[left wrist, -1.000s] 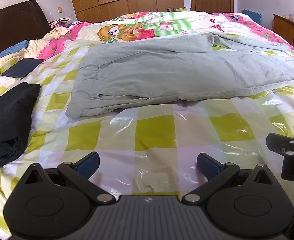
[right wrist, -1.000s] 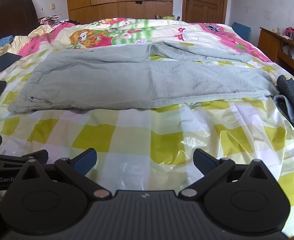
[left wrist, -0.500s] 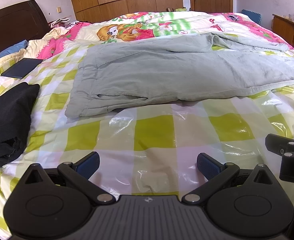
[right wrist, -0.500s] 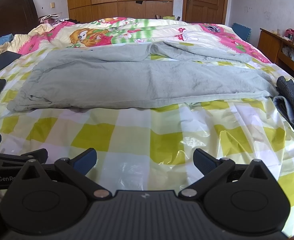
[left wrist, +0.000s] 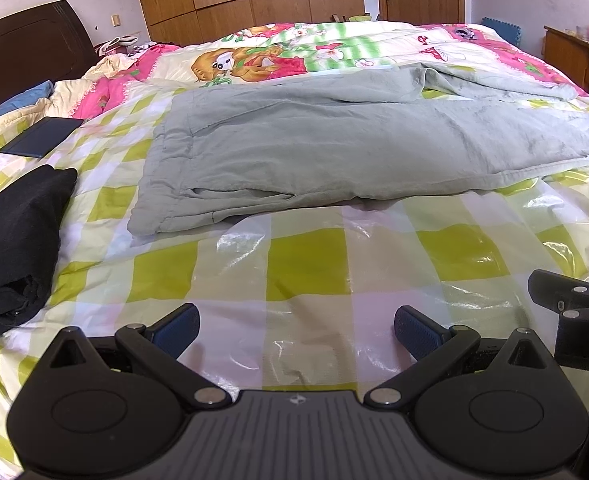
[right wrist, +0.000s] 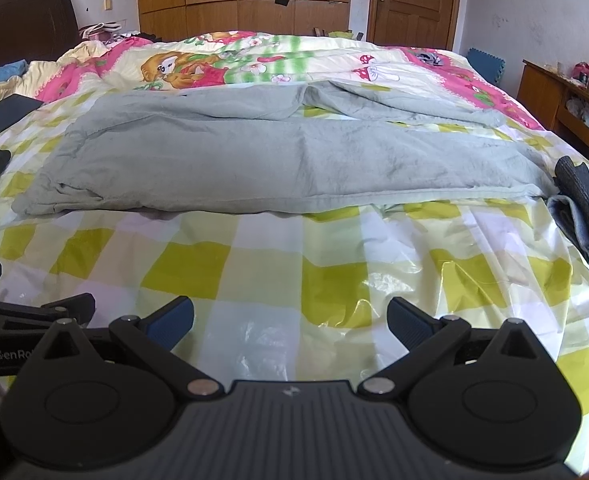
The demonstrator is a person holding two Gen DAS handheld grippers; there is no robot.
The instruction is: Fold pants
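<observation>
Grey-green pants [left wrist: 334, 152] lie spread sideways across the bed, waist to the left, legs running right; they also show in the right wrist view [right wrist: 278, 160]. One leg [right wrist: 394, 104] angles away at the back right. My left gripper [left wrist: 296, 330] is open and empty over the checked sheet, short of the pants' near edge. My right gripper [right wrist: 290, 320] is open and empty, also short of the pants. The right gripper's side shows at the left wrist view's right edge [left wrist: 566, 300].
A yellow-green checked plastic sheet [left wrist: 306, 264] covers the bed. Folded black clothing [left wrist: 14, 240] lies at the left. Folded dark grey garments [right wrist: 586, 208] lie at the right. A dark flat tablet [left wrist: 40, 136] lies far left. A wooden side table [right wrist: 562, 92] stands right.
Both grippers have barely shifted; the view has crept slightly. Both stay open and empty. The pants have not moved.
</observation>
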